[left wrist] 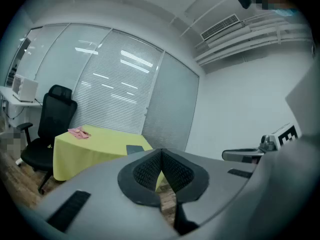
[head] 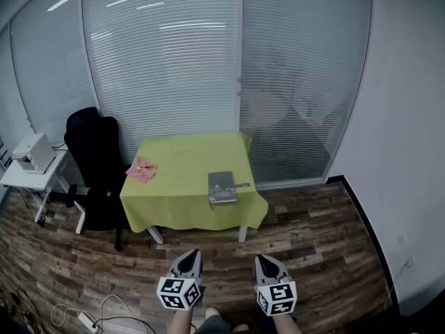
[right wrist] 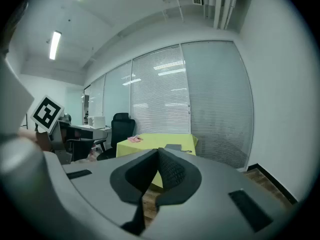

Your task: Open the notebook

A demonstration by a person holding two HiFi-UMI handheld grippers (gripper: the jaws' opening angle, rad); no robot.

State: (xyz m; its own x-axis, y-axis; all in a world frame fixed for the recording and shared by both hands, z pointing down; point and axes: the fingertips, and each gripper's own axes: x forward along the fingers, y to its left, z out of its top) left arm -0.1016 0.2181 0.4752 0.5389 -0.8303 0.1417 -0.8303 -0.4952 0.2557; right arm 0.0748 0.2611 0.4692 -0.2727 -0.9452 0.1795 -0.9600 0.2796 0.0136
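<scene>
A grey closed notebook (head: 222,186) lies near the front right of a table under a yellow-green cloth (head: 182,172), with a dark pen (head: 241,185) at its right side. The notebook (left wrist: 134,149) shows as a small dark patch in the left gripper view, and the notebook (right wrist: 173,147) also appears far off in the right gripper view. My left gripper (head: 191,258) and right gripper (head: 265,261) hang side by side well short of the table, over the wooden floor. Both are shut with nothing between their jaws.
A pink cloth (head: 141,170) lies at the table's left edge. A black office chair (head: 96,165) stands left of the table, and a white side table (head: 28,176) with a white box is further left. Glass walls with blinds (head: 181,61) close the back. Cables and a power strip (head: 89,320) lie on the floor.
</scene>
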